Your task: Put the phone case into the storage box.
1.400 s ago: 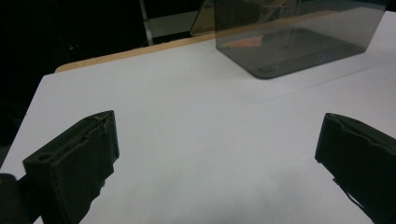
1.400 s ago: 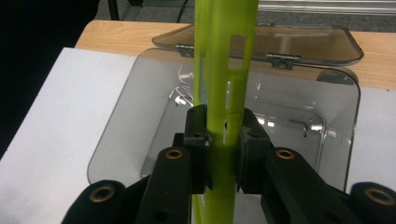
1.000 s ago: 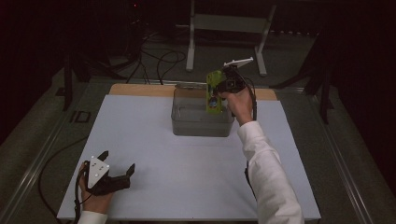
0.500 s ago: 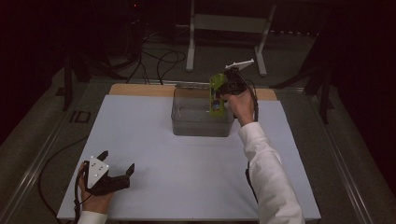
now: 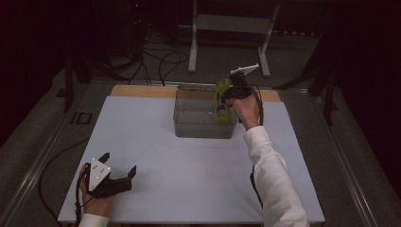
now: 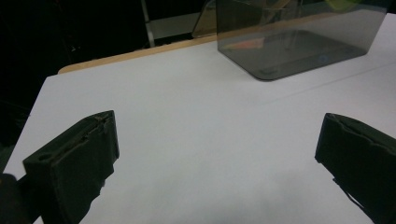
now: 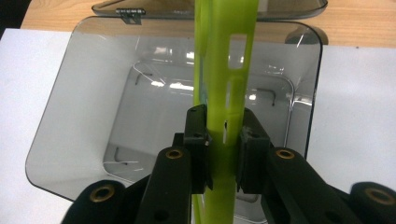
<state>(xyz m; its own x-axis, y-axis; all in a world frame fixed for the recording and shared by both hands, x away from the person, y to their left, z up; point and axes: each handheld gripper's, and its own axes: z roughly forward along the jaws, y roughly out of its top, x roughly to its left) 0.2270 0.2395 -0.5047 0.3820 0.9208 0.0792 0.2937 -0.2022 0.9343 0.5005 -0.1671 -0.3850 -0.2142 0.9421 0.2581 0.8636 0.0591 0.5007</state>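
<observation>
While the right hand-held gripper (image 7: 219, 149) clamps a green plastic piece (image 7: 224, 70) over the clear box (image 5: 204, 126) at 12 o'clock | step: lowering it in | next: descend straight, release | left hand-held gripper (image 5: 118, 163) open, idle at 7 o'clock on bench (image 5: 189, 165).

A flat lime-green plastic piece (image 7: 225, 79) with rectangular slots cut through it hangs edge-on above the open clear plastic bin (image 7: 65, 93), pinched near its lower part between the two black pads of the right gripper (image 7: 223, 144). In the high view the green piece (image 5: 222, 99) sits over the bin's (image 5: 204, 130) right side. The bin stands on the white table sheet, its lid lying behind it.
</observation>
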